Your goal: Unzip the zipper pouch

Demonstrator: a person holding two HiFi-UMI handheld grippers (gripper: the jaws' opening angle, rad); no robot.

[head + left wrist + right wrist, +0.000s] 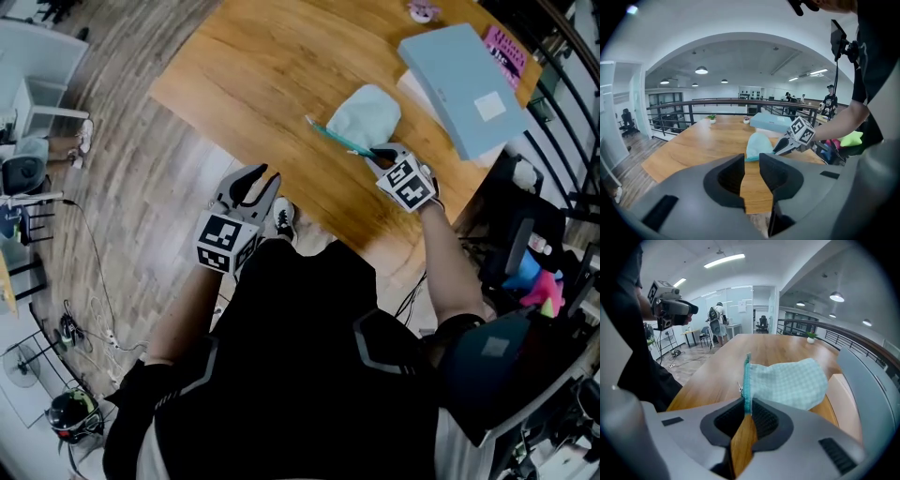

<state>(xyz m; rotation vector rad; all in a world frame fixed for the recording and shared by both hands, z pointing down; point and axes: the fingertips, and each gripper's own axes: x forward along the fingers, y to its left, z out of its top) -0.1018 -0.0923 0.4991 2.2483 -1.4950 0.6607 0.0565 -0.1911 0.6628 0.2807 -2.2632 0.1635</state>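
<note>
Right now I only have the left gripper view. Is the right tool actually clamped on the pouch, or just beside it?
Observer: Clamped. The right gripper view shows the right tool shut on the near end of the teal zipper strip of the zipper pouch.
Operator: Is my left tool over the table?
Observer: No. In the head view the left tool is open and empty, off the near edge of the table, over the floor.
Operator: Is the zip open yet?
Observer: It doesn't look like it. In the right gripper view the strip runs as one closed line.
</note>
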